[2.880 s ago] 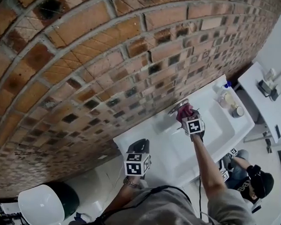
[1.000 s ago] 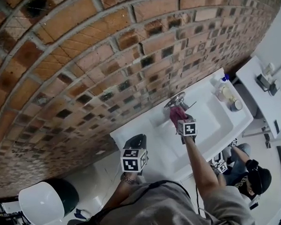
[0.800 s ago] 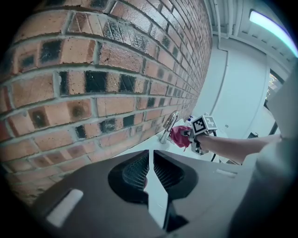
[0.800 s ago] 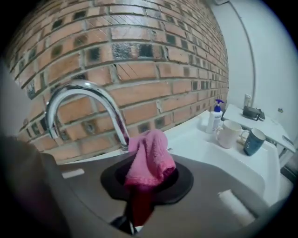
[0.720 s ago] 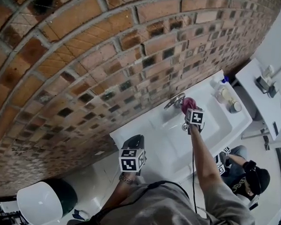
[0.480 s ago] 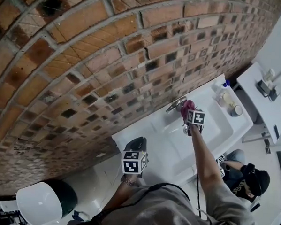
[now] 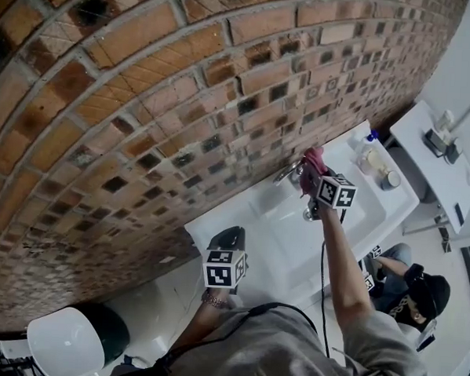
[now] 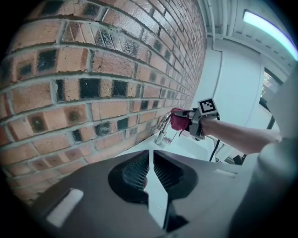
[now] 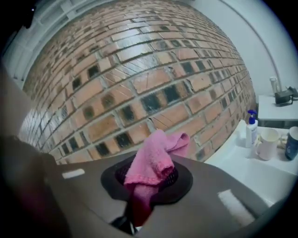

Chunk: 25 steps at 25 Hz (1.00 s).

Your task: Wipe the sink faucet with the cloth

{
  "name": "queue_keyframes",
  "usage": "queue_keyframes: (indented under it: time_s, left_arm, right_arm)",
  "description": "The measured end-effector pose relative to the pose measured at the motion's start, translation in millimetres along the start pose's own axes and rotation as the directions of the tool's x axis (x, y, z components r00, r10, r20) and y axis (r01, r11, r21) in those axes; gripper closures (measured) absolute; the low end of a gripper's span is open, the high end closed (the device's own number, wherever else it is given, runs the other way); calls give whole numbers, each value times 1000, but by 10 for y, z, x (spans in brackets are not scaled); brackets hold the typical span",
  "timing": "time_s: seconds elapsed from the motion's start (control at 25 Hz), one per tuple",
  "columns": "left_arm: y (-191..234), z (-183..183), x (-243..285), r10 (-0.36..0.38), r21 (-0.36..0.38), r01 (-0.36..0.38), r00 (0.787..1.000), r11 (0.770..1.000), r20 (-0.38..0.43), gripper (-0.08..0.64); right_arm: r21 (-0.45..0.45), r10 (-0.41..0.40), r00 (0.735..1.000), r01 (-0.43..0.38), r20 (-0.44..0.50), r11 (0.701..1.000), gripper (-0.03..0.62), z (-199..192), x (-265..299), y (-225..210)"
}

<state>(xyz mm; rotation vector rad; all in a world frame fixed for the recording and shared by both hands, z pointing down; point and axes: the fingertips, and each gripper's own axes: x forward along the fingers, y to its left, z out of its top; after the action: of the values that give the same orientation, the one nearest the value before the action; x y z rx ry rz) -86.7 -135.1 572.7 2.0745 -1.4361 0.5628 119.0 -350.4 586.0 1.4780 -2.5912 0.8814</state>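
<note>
The chrome faucet (image 7: 287, 174) stands at the back of the white sink (image 7: 283, 241), against the brick wall. My right gripper (image 7: 320, 176) is shut on a pink cloth (image 7: 312, 161), and the cloth presses on the right side of the faucet near the wall. In the right gripper view the cloth (image 9: 151, 165) bulges out of the right gripper (image 9: 145, 186) and hides the faucet. In the left gripper view the faucet (image 8: 163, 131) and the cloth (image 8: 178, 120) sit ahead. My left gripper (image 7: 229, 240) hovers shut and holds nothing over the sink's left end; its jaws (image 8: 150, 158) meet at the tips.
A soap pump bottle (image 9: 251, 128) and a white mug (image 9: 266, 144) stand on the sink's right ledge. A white side table (image 7: 448, 175) is further right. A person (image 7: 418, 299) crouches below the sink. A white-lidded bin (image 7: 66, 343) sits lower left.
My right gripper has carried the cloth from the front of the spout up and round to the faucet's right side, closer to the wall. The left gripper has stayed put.
</note>
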Motion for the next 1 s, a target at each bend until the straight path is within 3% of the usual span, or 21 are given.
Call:
queue_keyframes:
  time_s: [0.12,0.44,0.6,0.72,0.76,0.88,0.96,1.0]
  left_arm:
    - [-52,3,-17,-10,6,10,1000,1000,5,511]
    - [-183,-17,-6,-38,34,38,999,999,1,512]
    - [-243,-31,24,-53,44,53,999,998,-5,512]
    - [-276,-22,53,-63,53,63,998,997,-9,514]
    - [-287,-14,59,-66,55,67,998,996,-9,514]
    - [-291,0,37,-69,58,70,998,996,-5,514]
    - [-245,-12,13,-60,52,60,998,997,-4,514]
    - [-198,-10,11,-52,47,52,999,998,-3,513]
  right_arm:
    - [9,97,995,-97,10,995,549,66,-15,319]
    - [-211,150,987,-159,-59,964,549,-177,-3,761]
    - [-369,169,975,-213,-147,905,549,-385,3,932]
    - [-469,131,942,-271,-310,841,549,-856,82,1037]
    - [-453,95,925,-268,-368,850,549,-1060,115,973]
    - [-266,8,873,-157,-487,951,549,-1585,102,613]
    - [-159,-8,872,-79,-489,984,548,-1664,45,451]
    - [-102,22,892,-76,-451,992,548,-1583,64,441]
